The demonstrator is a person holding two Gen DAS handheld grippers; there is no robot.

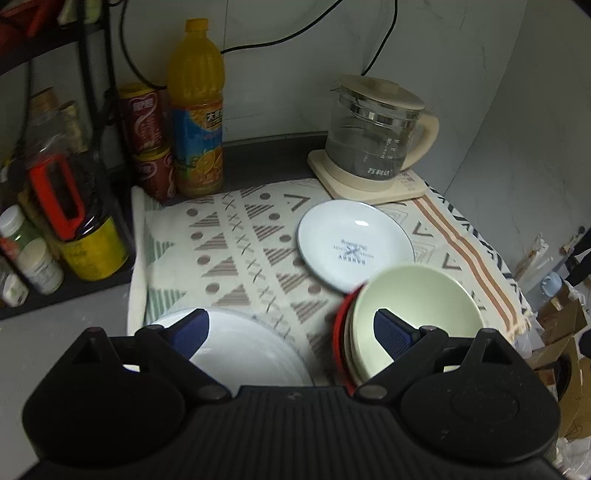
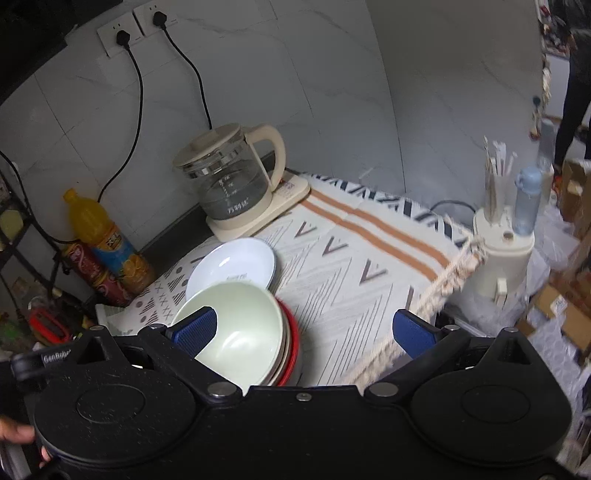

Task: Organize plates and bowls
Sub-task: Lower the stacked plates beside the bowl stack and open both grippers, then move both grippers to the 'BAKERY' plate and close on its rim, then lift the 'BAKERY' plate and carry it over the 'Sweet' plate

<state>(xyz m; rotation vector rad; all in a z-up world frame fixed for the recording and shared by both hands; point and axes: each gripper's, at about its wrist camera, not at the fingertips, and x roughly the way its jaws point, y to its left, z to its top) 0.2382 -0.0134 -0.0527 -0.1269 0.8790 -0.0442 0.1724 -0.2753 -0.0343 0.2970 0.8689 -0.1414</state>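
White plate [image 1: 243,347] half hidden behind left tool [image 1: 291,332].

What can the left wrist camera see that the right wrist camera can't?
Only the left wrist view shows the big white plate near the left gripper.

Only the right wrist view shows the wall sockets and the chopstick holder.

Both show the green bowl stacked on other bowls, the small plate, the kettle and the orange bottle. Both grippers are open and empty.

dim indoor light | soft shadows | fisheye bending at edges | slight motion blur
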